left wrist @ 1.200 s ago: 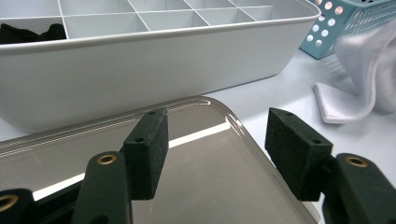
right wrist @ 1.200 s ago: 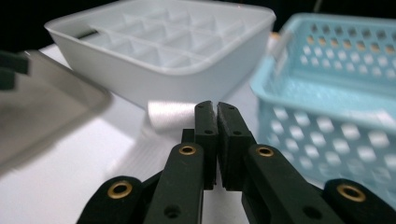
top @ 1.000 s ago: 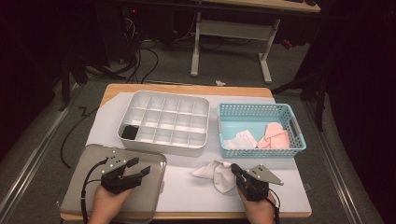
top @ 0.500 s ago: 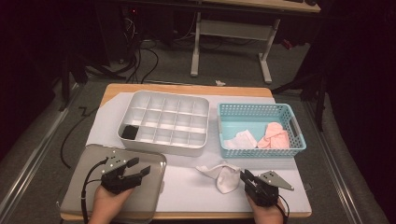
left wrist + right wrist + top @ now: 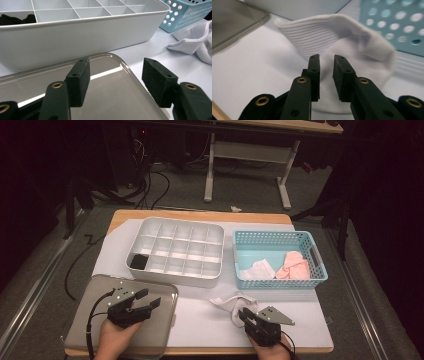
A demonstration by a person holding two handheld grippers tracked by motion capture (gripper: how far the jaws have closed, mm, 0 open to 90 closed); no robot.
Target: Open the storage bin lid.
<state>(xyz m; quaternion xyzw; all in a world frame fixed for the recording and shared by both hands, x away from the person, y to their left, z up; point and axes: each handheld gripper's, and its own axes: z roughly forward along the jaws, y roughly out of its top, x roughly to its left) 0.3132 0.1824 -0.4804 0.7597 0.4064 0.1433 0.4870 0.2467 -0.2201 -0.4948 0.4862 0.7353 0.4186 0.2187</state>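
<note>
One white sock [image 5: 231, 302] is seen crumpled on the pale sheet [image 5: 200, 320] covering the counter [image 5: 200, 214], just in front of the turquoise basket [image 5: 320, 270] and just beyond the right gripper [image 5: 248, 316]. In the right gripper view the sock [image 5: 352, 50] is blurred at its far side, and its lower edge is hidden behind the two black fingers [image 5: 314, 72]. A narrow gap is kept between those fingers; they have just been opening, and nothing is pinched between them, the sock lying past their tips. Whether the tips touch the fabric cannot be told.

The left gripper [image 5: 145, 301] is held over the grey lid [image 5: 100, 290] at the near left corner of the counter, its fingers [image 5: 78, 80] spread wide with nothing between them. In the left gripper view the lid [image 5: 110, 82] is cut off at the bottom and left edges, and the sock [image 5: 197, 42] is cut off at the right.

Behind the lid stands the white divided tray [image 5: 150, 224]. A dark item [image 5: 138, 261] is seen in its near left compartment, too dim to be identified. Inside the basket a white cloth piece [image 5: 260, 269] and a pink one [image 5: 294, 266] are lying side by side; their exact shapes cannot be made out. Both of the person's hands are cut off by the bottom edge of the high view. The floor and the furniture legs beyond the counter are lost in shadow.
</note>
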